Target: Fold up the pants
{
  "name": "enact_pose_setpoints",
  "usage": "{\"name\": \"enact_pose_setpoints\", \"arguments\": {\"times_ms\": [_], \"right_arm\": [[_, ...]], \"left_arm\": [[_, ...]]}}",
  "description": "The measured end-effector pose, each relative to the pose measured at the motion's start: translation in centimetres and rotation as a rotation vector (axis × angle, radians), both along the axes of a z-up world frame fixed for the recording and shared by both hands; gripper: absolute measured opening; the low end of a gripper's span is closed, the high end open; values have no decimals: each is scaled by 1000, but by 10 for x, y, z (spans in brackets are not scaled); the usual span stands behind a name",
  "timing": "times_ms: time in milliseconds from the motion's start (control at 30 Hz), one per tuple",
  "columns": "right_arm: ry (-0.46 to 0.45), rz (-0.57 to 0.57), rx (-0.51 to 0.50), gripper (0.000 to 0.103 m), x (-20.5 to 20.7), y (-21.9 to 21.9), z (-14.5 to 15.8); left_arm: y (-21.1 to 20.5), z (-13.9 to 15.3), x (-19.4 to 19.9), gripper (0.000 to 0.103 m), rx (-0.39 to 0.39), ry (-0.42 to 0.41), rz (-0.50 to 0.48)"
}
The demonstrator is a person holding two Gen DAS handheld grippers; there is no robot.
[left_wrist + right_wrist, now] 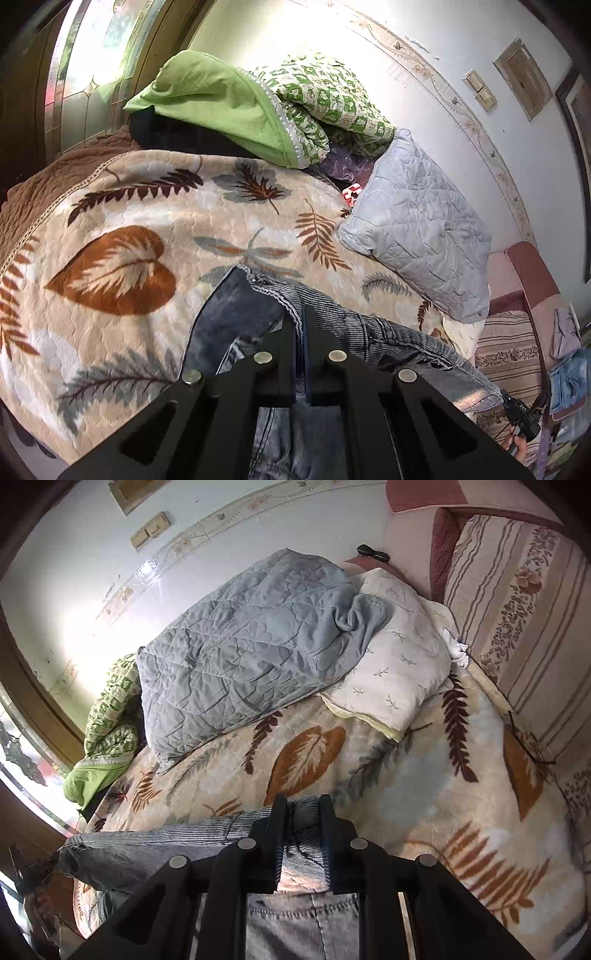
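left gripper [298, 317] has its jaws nearly together, pinched on the ribbed waistband edge of the jeans [236, 314], which lie on the leaf-print blanket [147, 229]. Grey quilted pillow [417, 225] sits off to the right, green pillow [218, 99] and a green patterned quilt [325, 99] piled at the far end by the wall

Grey-blue pants [236, 317], bunched on bed
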State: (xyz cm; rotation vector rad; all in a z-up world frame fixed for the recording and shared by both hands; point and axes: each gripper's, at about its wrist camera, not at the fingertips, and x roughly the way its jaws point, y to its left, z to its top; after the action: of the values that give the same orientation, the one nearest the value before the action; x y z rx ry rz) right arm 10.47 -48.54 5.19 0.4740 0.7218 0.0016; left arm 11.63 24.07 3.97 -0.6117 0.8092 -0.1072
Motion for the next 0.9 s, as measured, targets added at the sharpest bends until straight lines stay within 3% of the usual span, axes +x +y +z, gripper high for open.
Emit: {"name": "enact_pose_setpoints", "arguments": {"times_ms": [100, 167, 267, 333, 367, 400, 467, 600, 700, 900], "right_arm": [[14, 4, 32, 18, -59, 0, -19], [59, 7, 66, 18, -93, 1, -46], [230, 37, 74, 24, -121, 6, -104], [325, 39, 94, 41, -134, 5, -133], [342, 32, 93, 68, -140, 4, -138], [332, 16, 92, 74, -146, 2, -137], [282, -11, 97, 74, -153, -6, -124], [188, -52, 150, 74, -136, -21, -91], [173, -18, 183, 74, -96, -16, -82], [315, -22, 218, 73, -21, -25, -126]], "left_arm": [[7, -26, -38, 3, 0, 61, -6], [8, -50, -50, 3, 15, 144, -31], [22, -83, -65, 7, -18, 284, -1], [32, -89, -73, 14, -20, 336, 49], [35, -83, -77, 15, 6, 331, 77], [37, -74, -79, 18, 46, 315, 101], [31, -51, -81, 25, 113, 251, 120], [-13, -21, -74, 50, 167, 139, 5], [-52, -32, -60, 52, 186, 142, -89], [-88, -94, -43, 52, 306, 262, -110]]}}
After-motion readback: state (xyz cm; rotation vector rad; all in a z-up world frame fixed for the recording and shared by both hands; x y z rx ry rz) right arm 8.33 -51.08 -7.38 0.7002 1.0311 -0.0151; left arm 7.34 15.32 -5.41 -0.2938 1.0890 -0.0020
